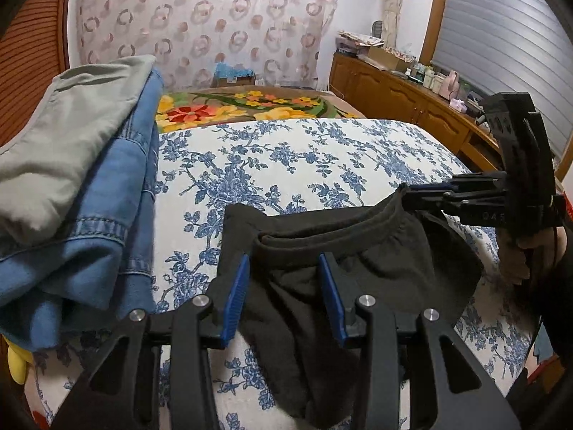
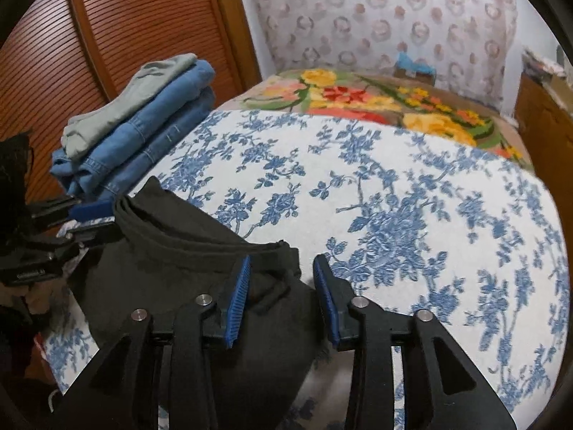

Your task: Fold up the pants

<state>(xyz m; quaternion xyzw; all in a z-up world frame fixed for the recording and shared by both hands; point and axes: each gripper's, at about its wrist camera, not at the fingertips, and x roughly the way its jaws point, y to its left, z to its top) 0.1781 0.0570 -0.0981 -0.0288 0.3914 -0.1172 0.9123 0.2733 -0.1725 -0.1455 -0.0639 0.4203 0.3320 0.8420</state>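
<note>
- My left gripper, lower centre of the left wrist view: blue pads parted, with black pants lying between them; no pad presses the cloth, so the jaws stand released.
- My right gripper, lower centre of the right wrist view: jaws likewise apart. The left pad lies over the pants' edge; the right pad stands over the bedcover. Nothing is clamped.
- Black pants: bunched at the near edge of the bed, waistband facing up. They fill the lower middle of the left view and the lower left of the right view.
- Bedcover: white with blue flowers, bearing the pants.
- Folded stack at the left of both views: a grey-green garment on top of blue jeans.
- Floral blanket, upper centre: yellow and red blooms beyond the bedcover.
- Wooden cabinet, upper right of the left view, with small items crowded on top.
- A hand, right edge of the left view, grips the other tool's handle.
</note>
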